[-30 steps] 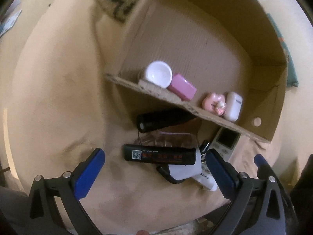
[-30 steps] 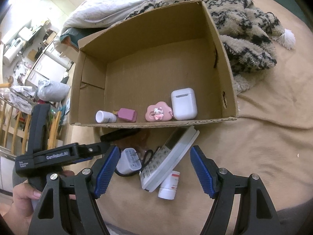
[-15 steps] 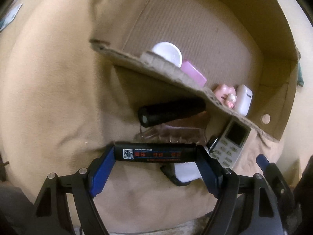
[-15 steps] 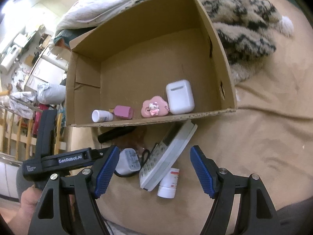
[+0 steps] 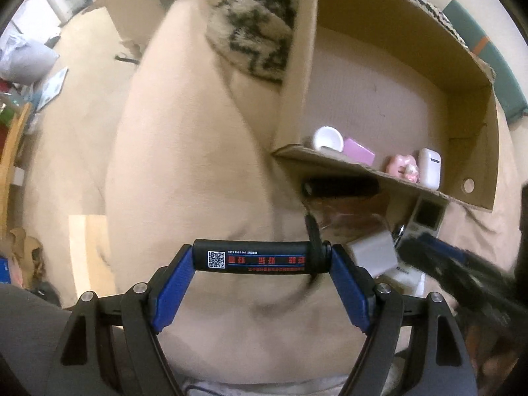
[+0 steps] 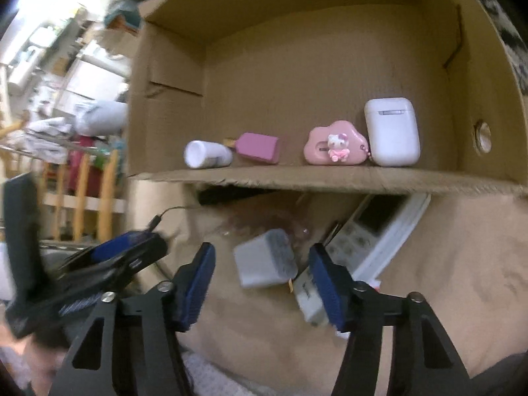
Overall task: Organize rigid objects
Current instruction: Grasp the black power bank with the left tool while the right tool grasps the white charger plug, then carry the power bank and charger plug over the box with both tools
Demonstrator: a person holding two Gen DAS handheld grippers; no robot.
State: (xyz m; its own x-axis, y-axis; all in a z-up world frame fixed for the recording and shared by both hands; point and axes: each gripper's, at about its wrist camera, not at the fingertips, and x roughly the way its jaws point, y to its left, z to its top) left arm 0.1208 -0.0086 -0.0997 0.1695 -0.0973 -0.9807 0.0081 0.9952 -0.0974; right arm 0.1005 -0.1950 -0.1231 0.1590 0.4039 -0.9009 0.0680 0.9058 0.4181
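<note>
My left gripper (image 5: 260, 259) is shut on a black stick-shaped device (image 5: 257, 257) with a QR code and red lettering, held end to end above the beige blanket. A cardboard box (image 6: 330, 181) holds a white bottle (image 6: 206, 154), a pink block (image 6: 259, 148), a pink cloud charm (image 6: 336, 148) and a white earbud case (image 6: 392, 132). My right gripper (image 6: 262, 274) is open around a grey-white charger block (image 6: 265, 262), not touching it. In front of the box lie a white remote (image 6: 373, 234), a small white tube (image 6: 307, 293) and a black cylinder (image 5: 340, 188).
A patterned fuzzy blanket (image 5: 254, 29) lies behind the box. The left gripper's body (image 6: 99, 264) is close to my right gripper's left side. A wooden chair (image 6: 89, 198) and household clutter stand off the bed's left side.
My left gripper closed on the black stick and lifted it off the blanket, swinging left. My right gripper moved forward and down over the charger block, its jaws narrowing.
</note>
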